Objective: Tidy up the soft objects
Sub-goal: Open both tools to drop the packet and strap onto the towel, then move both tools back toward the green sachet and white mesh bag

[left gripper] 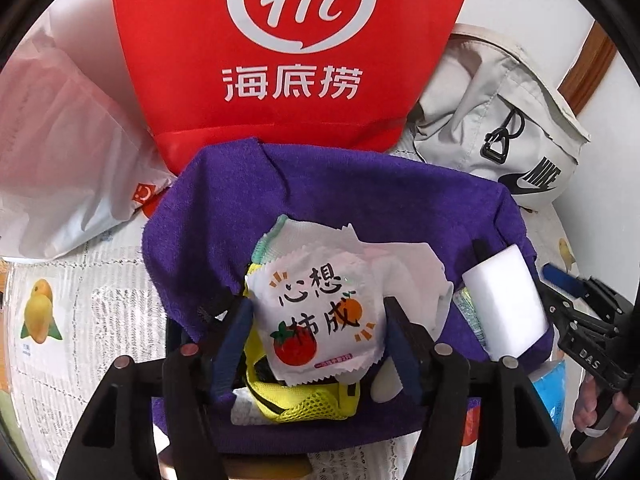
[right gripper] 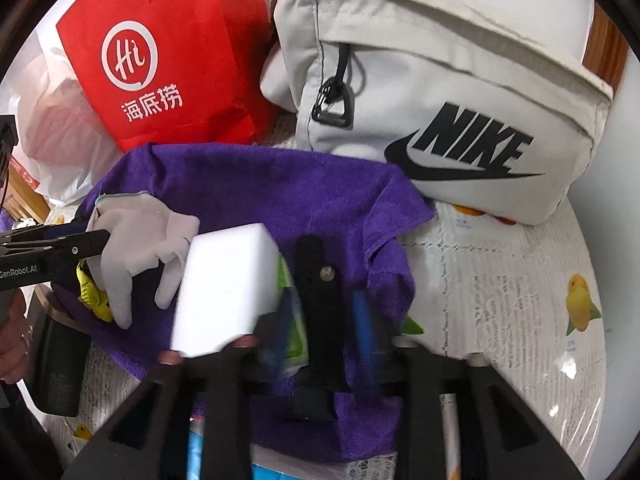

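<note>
Purple towel under white sponge, wipe packet

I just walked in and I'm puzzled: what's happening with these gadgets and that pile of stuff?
A person holds a gripper in each hand over a purple towel heaped with soft items. The left gripper has its fingers either side of a white printed packet, without squeezing it. The right gripper stands open beside a white foam block, holding nothing. A red bag and a grey bag stand behind.

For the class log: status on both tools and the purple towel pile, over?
Left tool open around wet-wipe packet. Right tool open beside white sponge. Purple towel underneath.
</note>
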`<move>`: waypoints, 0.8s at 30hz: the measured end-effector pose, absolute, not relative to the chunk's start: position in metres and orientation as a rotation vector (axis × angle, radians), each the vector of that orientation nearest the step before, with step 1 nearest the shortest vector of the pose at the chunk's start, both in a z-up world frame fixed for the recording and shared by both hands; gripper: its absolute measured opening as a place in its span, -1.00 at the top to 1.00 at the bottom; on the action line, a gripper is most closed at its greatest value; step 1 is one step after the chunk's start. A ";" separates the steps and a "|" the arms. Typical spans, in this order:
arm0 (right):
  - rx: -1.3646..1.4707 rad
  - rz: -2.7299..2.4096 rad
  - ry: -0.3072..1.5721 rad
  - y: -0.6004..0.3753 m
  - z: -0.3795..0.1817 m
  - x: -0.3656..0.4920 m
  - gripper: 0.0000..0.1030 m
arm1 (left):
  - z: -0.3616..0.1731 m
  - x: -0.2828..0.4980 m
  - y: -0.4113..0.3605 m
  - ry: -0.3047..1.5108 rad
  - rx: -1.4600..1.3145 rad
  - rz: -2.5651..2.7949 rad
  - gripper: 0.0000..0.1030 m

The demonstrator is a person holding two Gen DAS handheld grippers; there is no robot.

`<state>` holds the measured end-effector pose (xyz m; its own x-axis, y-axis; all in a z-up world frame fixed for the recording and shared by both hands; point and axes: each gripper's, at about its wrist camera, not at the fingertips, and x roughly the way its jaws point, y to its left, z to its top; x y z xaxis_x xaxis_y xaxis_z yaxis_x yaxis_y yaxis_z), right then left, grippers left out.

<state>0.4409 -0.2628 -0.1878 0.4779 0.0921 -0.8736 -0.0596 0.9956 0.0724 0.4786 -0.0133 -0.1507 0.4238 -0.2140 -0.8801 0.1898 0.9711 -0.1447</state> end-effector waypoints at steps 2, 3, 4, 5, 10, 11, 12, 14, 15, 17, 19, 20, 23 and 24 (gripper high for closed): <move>0.035 0.081 1.041 -0.264 -0.182 0.439 -0.13 | -0.146 0.476 -0.013 1.094 -0.014 -0.242 -0.33; 0.039 0.082 1.034 -0.265 -0.179 0.438 -0.13 | -0.143 0.474 -0.012 1.089 -0.009 -0.241 -0.33; 0.043 0.084 1.029 -0.266 -0.176 0.437 -0.13 | -0.140 0.473 -0.011 1.084 -0.008 -0.240 -0.36; 0.046 0.082 1.027 -0.267 -0.174 0.436 -0.13 | -0.138 0.472 -0.010 1.081 -0.011 -0.238 -0.37; 0.042 0.074 1.008 -0.267 -0.160 0.427 -0.13 | -0.121 0.461 -0.002 1.064 -0.022 -0.221 -0.38; 0.044 0.074 1.001 -0.266 -0.155 0.422 -0.13 | -0.117 0.457 -0.001 1.058 -0.021 -0.219 -0.38; 0.046 0.074 0.997 -0.266 -0.152 0.419 -0.13 | -0.114 0.454 0.001 1.055 -0.021 -0.215 -0.38; 0.046 0.071 0.990 -0.266 -0.144 0.409 -0.13 | -0.105 0.444 0.005 1.044 -0.023 -0.211 -0.38; 0.045 0.070 0.987 -0.264 -0.141 0.405 -0.13 | -0.102 0.440 0.005 1.038 -0.024 -0.210 -0.38; 0.051 0.078 0.974 -0.262 -0.131 0.392 -0.13 | -0.093 0.428 0.008 1.028 -0.022 -0.207 -0.38; 0.054 0.086 0.967 -0.257 -0.122 0.379 -0.13 | -0.084 0.412 0.009 1.014 -0.010 -0.201 -0.38; 0.053 0.091 0.962 -0.255 -0.118 0.372 -0.13 | -0.080 0.406 0.009 1.008 -0.005 -0.196 -0.38; 0.047 0.102 0.951 -0.248 -0.105 0.349 -0.13 | -0.068 0.379 0.009 0.985 0.018 -0.178 -0.38; 0.046 0.104 0.947 -0.246 -0.101 0.341 -0.13 | -0.066 0.372 0.010 0.981 0.019 -0.177 -0.38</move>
